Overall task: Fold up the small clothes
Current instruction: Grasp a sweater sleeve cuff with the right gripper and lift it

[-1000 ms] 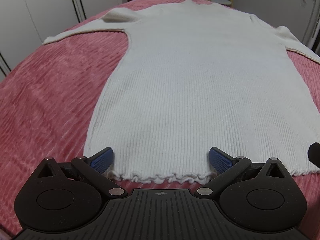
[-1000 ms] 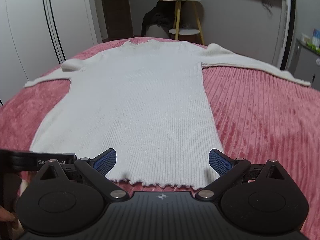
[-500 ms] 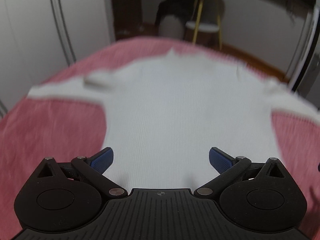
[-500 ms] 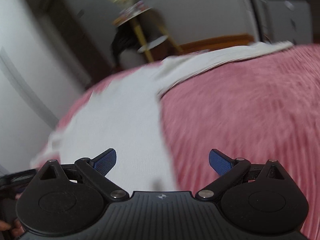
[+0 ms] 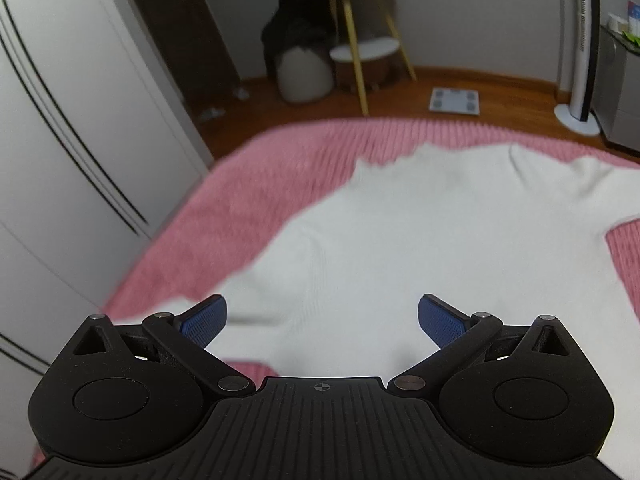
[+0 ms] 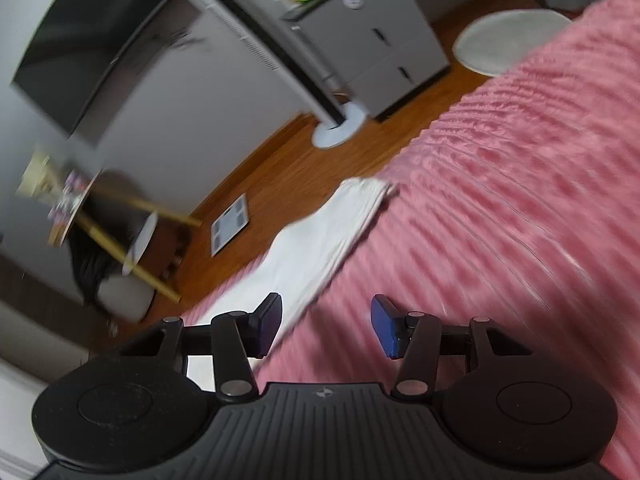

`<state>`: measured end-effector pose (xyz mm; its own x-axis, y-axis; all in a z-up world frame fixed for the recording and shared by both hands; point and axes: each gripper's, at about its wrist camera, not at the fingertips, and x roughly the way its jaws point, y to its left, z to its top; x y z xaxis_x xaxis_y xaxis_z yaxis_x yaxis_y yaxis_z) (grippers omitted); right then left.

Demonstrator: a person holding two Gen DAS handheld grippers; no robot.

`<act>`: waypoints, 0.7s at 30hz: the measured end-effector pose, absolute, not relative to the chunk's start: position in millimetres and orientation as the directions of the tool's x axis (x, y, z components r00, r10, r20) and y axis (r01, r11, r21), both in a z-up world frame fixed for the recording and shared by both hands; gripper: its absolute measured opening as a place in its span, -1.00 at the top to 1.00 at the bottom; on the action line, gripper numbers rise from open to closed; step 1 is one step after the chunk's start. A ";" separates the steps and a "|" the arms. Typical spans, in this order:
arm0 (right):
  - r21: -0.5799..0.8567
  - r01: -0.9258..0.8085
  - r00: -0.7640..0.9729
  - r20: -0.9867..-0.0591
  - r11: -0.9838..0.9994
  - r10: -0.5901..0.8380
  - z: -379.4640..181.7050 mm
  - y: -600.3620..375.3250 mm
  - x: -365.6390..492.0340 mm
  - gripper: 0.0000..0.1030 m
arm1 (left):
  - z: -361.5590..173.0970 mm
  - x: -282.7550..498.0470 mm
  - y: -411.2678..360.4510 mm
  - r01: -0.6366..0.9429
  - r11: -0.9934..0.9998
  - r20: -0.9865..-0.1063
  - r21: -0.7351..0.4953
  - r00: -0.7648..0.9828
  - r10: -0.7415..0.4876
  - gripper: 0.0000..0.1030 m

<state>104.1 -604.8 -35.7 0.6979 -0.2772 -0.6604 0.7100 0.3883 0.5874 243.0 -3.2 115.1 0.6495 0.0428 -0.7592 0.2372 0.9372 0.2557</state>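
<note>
Sweater (image 5: 420,248) fabric fills the middle of your left wrist view: the white ribbed garment lies flat on the pink ribbed bedspread (image 5: 256,196), its neck end toward the far edge of the bed and one sleeve running off to the lower left, just behind your left gripper (image 5: 322,322). Your left jaws stand wide, both blue pads clear, with nothing between them; they hang over the shoulder part of the garment without pressing on it.

Your right gripper (image 6: 326,326) is rolled over, so the room tilts in its view. Its jaws have just been closing and now stand about halfway, with nothing gripped between them. Below the gap lies bare bedspread (image 6: 500,216); the other sleeve (image 6: 320,248) stretches away from beside the left-hand pad toward the edge of the bed, its cuff near the bed's edge. You cannot tell from this blurred view whether that pad touches the sleeve.

Beyond the bed you see the wooden floor (image 6: 280,176), a bathroom scale (image 6: 230,224) lying on it, a yellow-legged side table (image 5: 356,36) with a dark garment (image 5: 296,28) heaped beside it, a white tower fan (image 5: 580,48), a grey cabinet (image 6: 384,44) and white wardrobe doors (image 5: 72,128).
</note>
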 end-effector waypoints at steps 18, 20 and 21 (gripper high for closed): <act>0.105 0.273 0.877 -0.435 0.956 -0.202 52.0 -404.5 187.1 0.88 | 48.3 211.2 31.9 0.202 0.979 -0.846 0.014 0.524 -0.096 -1.00; 0.108 0.123 0.910 -0.409 0.987 -0.068 61.9 -346.1 197.2 0.87 | 59.8 200.3 41.9 0.184 0.983 -0.818 0.021 0.568 -0.089 -1.00; 0.106 0.066 0.912 -0.409 0.992 -0.017 63.3 -320.5 200.9 0.75 | 65.5 195.3 48.8 0.172 0.985 -0.803 0.019 0.590 -0.087 -1.00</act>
